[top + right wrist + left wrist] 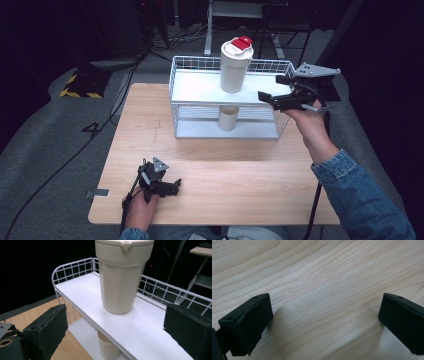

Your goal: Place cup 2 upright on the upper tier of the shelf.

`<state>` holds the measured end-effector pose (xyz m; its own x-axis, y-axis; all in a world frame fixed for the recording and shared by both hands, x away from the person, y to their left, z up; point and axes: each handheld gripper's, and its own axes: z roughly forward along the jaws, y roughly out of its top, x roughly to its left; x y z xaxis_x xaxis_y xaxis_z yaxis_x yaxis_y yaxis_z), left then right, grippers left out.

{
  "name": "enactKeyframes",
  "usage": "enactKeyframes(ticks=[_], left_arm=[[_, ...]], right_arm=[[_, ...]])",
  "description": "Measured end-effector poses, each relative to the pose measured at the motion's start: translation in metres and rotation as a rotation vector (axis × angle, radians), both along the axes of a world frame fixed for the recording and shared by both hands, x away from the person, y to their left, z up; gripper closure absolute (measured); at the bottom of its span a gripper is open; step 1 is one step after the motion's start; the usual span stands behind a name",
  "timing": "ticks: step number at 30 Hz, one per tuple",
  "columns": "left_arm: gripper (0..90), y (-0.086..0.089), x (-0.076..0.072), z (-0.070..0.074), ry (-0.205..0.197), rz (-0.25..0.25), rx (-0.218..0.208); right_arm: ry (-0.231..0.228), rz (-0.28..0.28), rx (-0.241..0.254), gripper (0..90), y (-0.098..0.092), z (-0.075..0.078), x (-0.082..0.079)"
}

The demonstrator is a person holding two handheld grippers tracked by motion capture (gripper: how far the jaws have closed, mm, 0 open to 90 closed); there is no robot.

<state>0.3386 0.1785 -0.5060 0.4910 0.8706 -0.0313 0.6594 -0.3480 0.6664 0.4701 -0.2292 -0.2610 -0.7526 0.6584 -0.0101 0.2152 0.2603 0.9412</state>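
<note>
Cream tumbler [235, 67], red-capped lid

Overhead forward-down view, two close tongs-mounted views

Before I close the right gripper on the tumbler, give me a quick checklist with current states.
1. Right gripper open: ok, jaws spread wide.
2. Jaws around the tumbler: not ok, they stand short of it.
3. Tumbler upright on the top shelf: ok.
4. Lid on: ok; whether it is tight, cannot tell.
5. Small cup on the lower shelf, out of the way: ok.
6. Left gripper away from the rack, open over the table: ok.
</note>
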Motion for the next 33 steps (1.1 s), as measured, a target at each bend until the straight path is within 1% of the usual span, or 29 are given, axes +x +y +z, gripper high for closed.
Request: enactKeyframes(ticks=[4,8,14,18,22,26,27,33], left_arm=[[0.0,0.0,0.001,0.0,0.0,-0.003,0.001],[0.0,0.0,0.001,0.0,0.0,-0.002,0.001],[0.0,0.0,0.001,0.0,0.0,-0.002,0.001],[0.0,0.0,0.001,0.0,0.0,-0.003,0.002],[0.0,0.0,0.001,0.0,0.0,-0.002,0.001],[0.0,-0.001,0.001,0.0,0.0,-0.003,0.006],[0.0,-0.001,0.001,0.0,0.0,0.0,0.001],[0.0,-0.002,0.002,0.0,0.001,-0.001,0.001]], right_arm=[[0.009,-0.003,-0.012,5.7,-0.014,-0.005,-0.011],[0.012,-0.002,-0.036,5.8,-0.025,-0.011,-0.021],[0.022,0.004,-0.035,5.8,-0.039,-0.02,-0.035],[0.035,0.01,-0.039,6.0,-0.05,-0.031,-0.045],[0.046,-0.006,-0.034,6.0,-0.062,-0.042,-0.055],[0.077,0.001,-0.03,6.0,-0.071,-0.057,-0.062],[0.084,-0.001,-0.031,6.0,-0.073,-0.06,-0.064],[0.128,-0.011,-0.033,6.0,-0.082,-0.083,-0.07]])
